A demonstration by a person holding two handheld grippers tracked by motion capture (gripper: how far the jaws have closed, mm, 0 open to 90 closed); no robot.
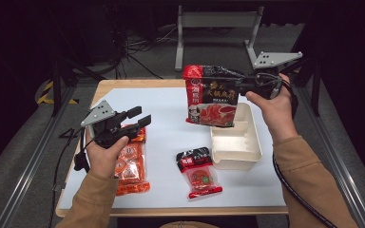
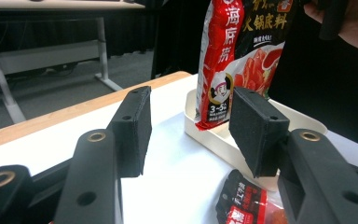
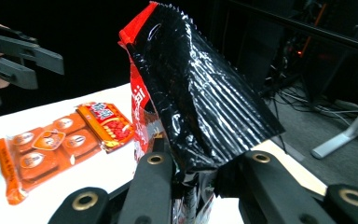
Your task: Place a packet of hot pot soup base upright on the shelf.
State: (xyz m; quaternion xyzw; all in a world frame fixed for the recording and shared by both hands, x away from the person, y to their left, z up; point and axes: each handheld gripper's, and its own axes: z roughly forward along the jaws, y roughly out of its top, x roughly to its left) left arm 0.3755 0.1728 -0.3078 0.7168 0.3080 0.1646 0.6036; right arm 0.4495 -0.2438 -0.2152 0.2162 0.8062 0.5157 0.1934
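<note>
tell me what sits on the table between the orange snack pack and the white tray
In the high view, a small red-and-black sauce packet lies between the orange snack pack and the white tray, nearer the tray; the rest of that stretch is bare white tabletop.

Tray (image 1: 235, 152) on bench (image 1: 171, 118), right of centre. Large pouch (image 1: 212, 97) held above tray's far end, clamped in right hand-held gripper (image 1: 240, 85). Small packet (image 1: 198, 173) just left of tray, nearer front edge. Flat snack pack (image 1: 132, 173) at bench left, under left hand-held gripper (image 1: 140, 116).
</note>
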